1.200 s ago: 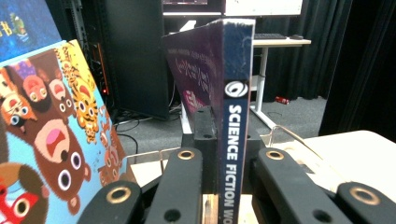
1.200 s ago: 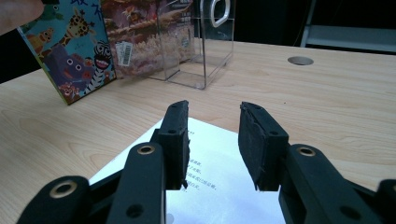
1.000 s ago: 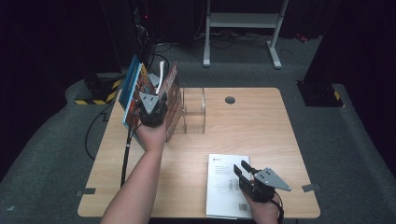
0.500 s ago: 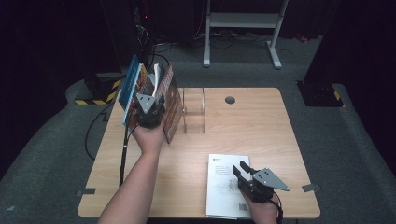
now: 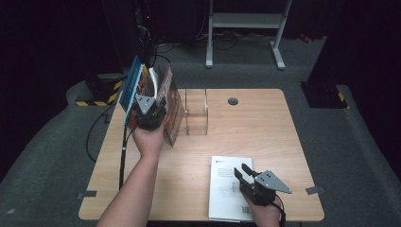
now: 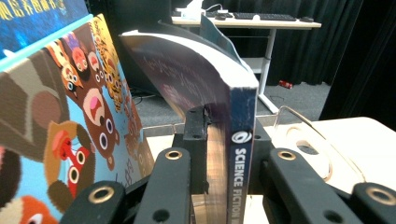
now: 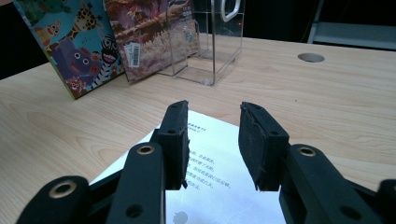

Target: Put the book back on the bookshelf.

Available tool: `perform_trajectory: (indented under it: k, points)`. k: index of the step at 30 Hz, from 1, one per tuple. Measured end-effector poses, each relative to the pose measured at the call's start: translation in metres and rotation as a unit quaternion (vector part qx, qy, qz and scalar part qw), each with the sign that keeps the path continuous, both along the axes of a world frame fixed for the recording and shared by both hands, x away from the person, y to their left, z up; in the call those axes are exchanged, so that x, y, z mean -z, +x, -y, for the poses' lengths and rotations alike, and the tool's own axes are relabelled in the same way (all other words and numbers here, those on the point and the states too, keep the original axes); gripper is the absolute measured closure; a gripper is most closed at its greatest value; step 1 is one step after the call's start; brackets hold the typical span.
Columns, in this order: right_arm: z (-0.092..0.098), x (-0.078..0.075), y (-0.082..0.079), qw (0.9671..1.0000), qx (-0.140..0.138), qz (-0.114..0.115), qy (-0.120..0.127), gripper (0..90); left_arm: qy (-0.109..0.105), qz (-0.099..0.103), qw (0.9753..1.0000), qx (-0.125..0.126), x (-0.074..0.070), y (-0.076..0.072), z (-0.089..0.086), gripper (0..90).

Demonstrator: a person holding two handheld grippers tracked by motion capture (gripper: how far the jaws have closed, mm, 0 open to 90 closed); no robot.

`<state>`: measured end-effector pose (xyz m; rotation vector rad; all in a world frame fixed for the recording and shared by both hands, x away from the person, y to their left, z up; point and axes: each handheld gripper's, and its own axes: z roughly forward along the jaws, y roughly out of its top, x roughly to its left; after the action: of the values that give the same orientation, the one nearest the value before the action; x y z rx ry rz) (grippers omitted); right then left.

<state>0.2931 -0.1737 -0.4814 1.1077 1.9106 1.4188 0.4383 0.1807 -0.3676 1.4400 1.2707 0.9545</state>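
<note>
So the left claw (image 5: 150, 109) is clamped on a thick paperback (image 6: 238, 121), gripping it by the spine end; you can read "SCIENCE FICTION" down the spine in the left gripper view. The book is up at the far left of the worktop (image 5: 265, 142), tilted, sitting between a picture book with cartoon animals (image 6: 60, 140) on one side and the clear plastic book stand (image 5: 196, 112) on the other. From the high view the paperback leans just beside the stand, not inside it.

The right claw (image 7: 212, 140) has its jaws partly apart with nothing between them, hovering over a white booklet (image 5: 229, 187) lying flat near the front edge.

My guess is we're mid-step on getting the paperback stood up in the stand. Next move probably needs the left hand to straighten the book upright and slide it sideways into the stand without knocking the picture book over.
</note>
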Motion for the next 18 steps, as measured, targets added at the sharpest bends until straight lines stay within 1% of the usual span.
perform_trajectory:
  k: [8,12,17,18]
  points:
    - [-0.002,0.0,0.0,1.0,-0.002,-0.001,-0.002,62.5,-0.002,0.0,1.0,0.003,-0.003,-0.007,-0.002,72.9]
    - [-0.002,0.0,-0.001,1.0,-0.003,-0.001,-0.003,62.5,0.002,0.005,1.0,0.006,-0.004,-0.012,-0.004,72.2]
    - [-0.003,0.0,-0.001,1.0,-0.004,-0.001,-0.003,62.5,0.007,0.007,0.9999,0.012,-0.004,-0.018,-0.005,71.1]
    - [-0.004,0.0,-0.001,1.0,-0.005,-0.002,-0.002,62.5,0.006,0.008,0.9999,0.012,-0.004,-0.02,-0.005,70.9]
